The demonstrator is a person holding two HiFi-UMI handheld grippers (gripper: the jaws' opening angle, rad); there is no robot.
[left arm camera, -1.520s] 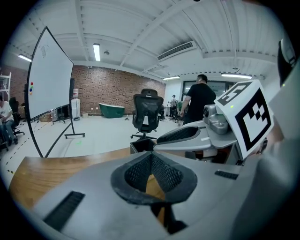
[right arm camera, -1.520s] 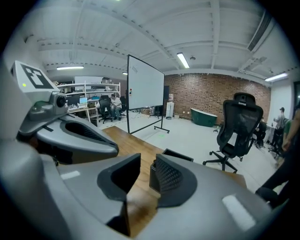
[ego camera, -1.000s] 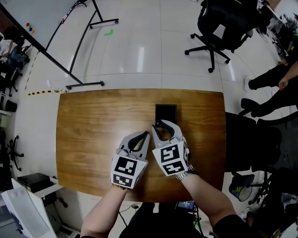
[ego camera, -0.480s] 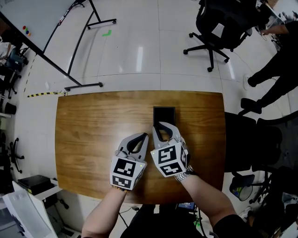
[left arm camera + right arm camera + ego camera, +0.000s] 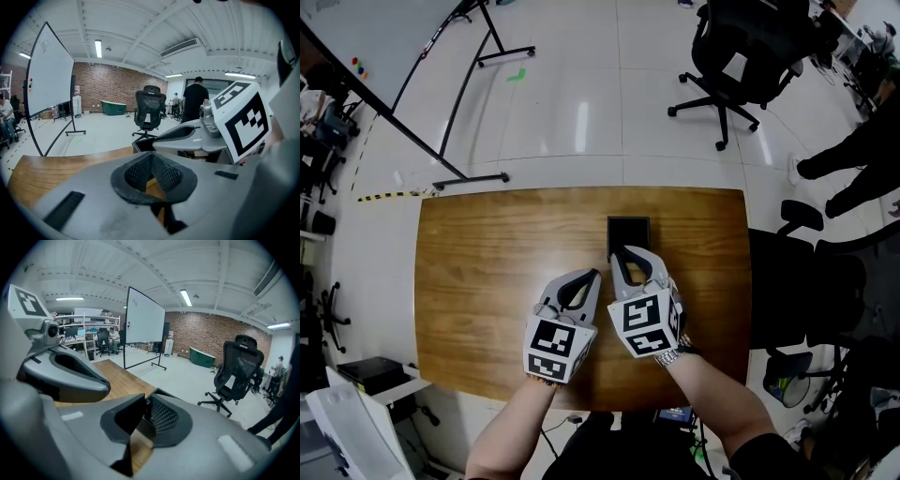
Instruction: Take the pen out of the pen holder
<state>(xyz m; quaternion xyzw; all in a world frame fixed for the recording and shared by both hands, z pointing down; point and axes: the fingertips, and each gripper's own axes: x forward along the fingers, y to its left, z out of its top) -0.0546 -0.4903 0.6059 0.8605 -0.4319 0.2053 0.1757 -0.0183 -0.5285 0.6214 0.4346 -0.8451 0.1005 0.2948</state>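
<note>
Pen [image 5: 146,402] is being pinched at the near edge of the pen holder [image 5: 628,228].

The black pen holder is standing on the wooden table [image 5: 487,253], in the middle of its far half. The right gripper [image 5: 622,255] is pointing down and reaching the holder's near rim with its tips. Its jaws have just been closing, and in the right gripper view they are pressing on a small dark end at their tips. This end seems to be the top of the pen, while the rest of it is too small to make out. In the head view the pen is not showing. The left gripper [image 5: 592,275] is hovering over the table just beside the right one, a little nearer to the person. Its jaws are meeting at the tips and holding nothing.
</note>
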